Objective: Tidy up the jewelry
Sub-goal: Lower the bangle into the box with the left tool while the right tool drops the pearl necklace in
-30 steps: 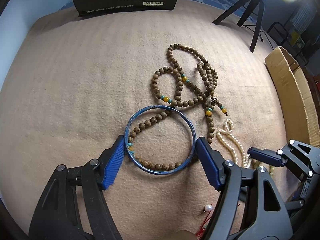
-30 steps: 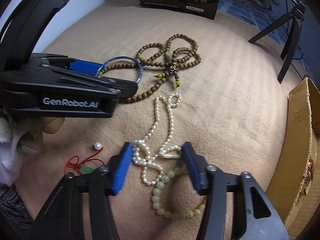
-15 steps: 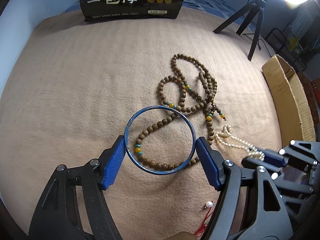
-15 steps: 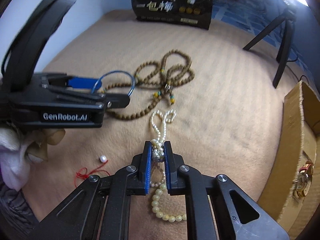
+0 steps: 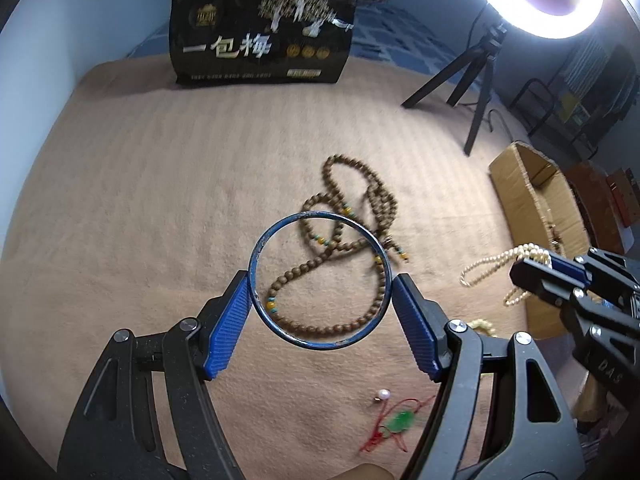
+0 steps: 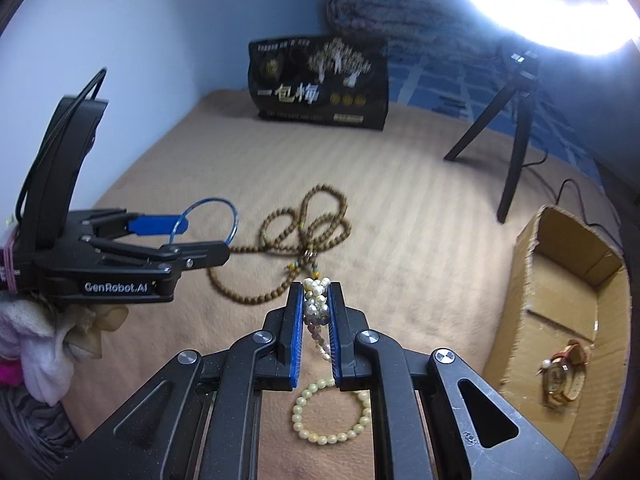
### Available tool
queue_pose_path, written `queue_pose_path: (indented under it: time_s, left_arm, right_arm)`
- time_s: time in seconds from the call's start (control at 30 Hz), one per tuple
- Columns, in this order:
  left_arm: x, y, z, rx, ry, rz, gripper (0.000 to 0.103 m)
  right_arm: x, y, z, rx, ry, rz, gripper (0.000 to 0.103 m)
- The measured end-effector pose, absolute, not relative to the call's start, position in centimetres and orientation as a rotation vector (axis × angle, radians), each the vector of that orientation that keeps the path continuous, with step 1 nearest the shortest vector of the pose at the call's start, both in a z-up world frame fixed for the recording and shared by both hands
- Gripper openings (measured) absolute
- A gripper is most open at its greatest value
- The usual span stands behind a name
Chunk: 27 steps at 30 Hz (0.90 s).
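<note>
My left gripper (image 5: pixel 320 294) is shut on a blue bangle (image 5: pixel 256 256) and holds it above the tan blanket (image 5: pixel 160 208); it also shows in the right wrist view (image 6: pixel 200 236). My right gripper (image 6: pixel 316 294) is shut on a white pearl necklace (image 6: pixel 316 300), lifted off the blanket; its strands hang in the left wrist view (image 5: pixel 492 260). A long brown wooden bead necklace (image 5: pixel 360 200) lies on the blanket below the bangle. A pale green bead bracelet (image 6: pixel 320 436) lies under my right gripper.
An open cardboard box (image 6: pixel 568 320) at the right holds a watch (image 6: pixel 564 376). A loose pearl (image 5: pixel 383 395) and a red cord with a green pendant (image 5: pixel 400 422) lie near me. A black bag (image 5: pixel 260 32) and a ring-light tripod (image 5: pixel 476 80) stand at the back.
My right gripper closed on the pearl necklace and lifted it. My left gripper raised the blue bangle off the blanket. Both views tilted up.
</note>
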<state>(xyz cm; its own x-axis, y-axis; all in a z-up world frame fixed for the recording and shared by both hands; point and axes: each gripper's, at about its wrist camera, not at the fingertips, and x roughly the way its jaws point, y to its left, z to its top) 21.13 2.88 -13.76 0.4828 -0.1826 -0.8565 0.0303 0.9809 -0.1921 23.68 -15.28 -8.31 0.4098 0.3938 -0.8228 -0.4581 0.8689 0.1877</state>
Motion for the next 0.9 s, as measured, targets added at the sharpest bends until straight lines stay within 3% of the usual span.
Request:
queue_pose_path:
  time_s: [0.3,0.9]
  left_arm:
    - [19.8,0.1,-10.5,-0.172,0.996,-0.2,0.073]
    - [17.7,-11.6,-8.0,-0.092,0.954,-0.414,0.073]
  right_arm:
    - [23.3,-18.9,-4.5,0.0,0.926,0.506,0.01]
    - [22.6,-29.5,-3.0,0.07,0.901,0.315,0.01]
